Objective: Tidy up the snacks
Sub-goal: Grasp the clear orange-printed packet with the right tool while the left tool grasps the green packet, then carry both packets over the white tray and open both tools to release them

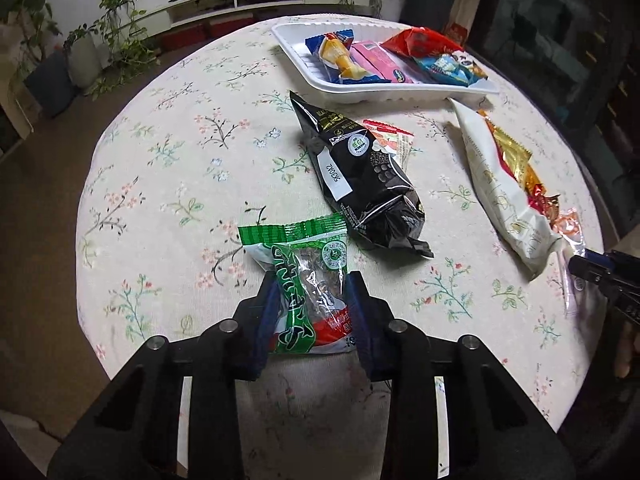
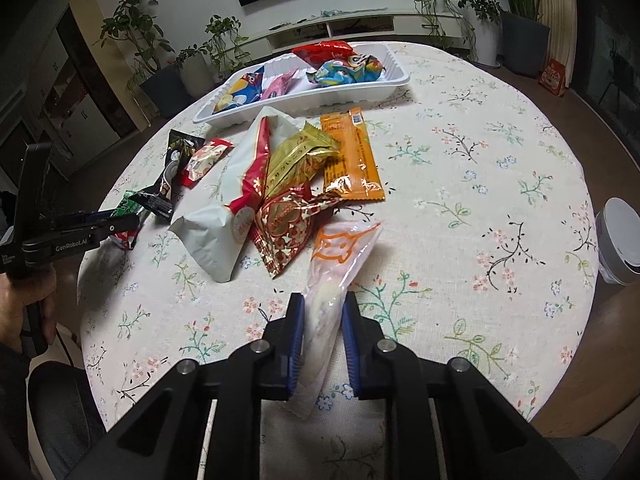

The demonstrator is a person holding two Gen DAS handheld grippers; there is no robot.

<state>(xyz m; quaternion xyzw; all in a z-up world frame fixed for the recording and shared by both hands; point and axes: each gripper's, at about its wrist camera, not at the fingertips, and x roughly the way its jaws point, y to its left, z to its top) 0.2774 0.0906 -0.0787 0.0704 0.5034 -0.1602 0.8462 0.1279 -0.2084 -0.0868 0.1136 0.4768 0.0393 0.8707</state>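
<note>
**On the table, both grippers loaded, tray only part filled**

Across the round table [image 1: 168, 168] with its flowered cloth, I judge the sorting about a third done. Four or five snacks already lie in the white tray [image 1: 384, 94] at the far side. Left on the cloth I count a black bag [image 1: 360, 176] with a small red-and-white packet [image 1: 394, 140] tucked under it, a long white bag [image 2: 240, 184], a gold packet [image 2: 300, 156], an orange packet [image 2: 356, 160] and a red heart-patterned packet [image 2: 284, 228], these four heaped together.

My left gripper [image 1: 314, 300] is clamped on the green packet [image 1: 308, 276], its pads pressing both sides; the packet is clear-fronted with dark contents, its crimped top pointing toward the tray, well short of it. My right gripper [image 2: 322, 320] is squeezed tight on a pale, translucent pouch [image 2: 336, 272] printed with an orange cat outline. It looks soft and thin, so it may sag when lifted. Both must go to the tray.
</note>
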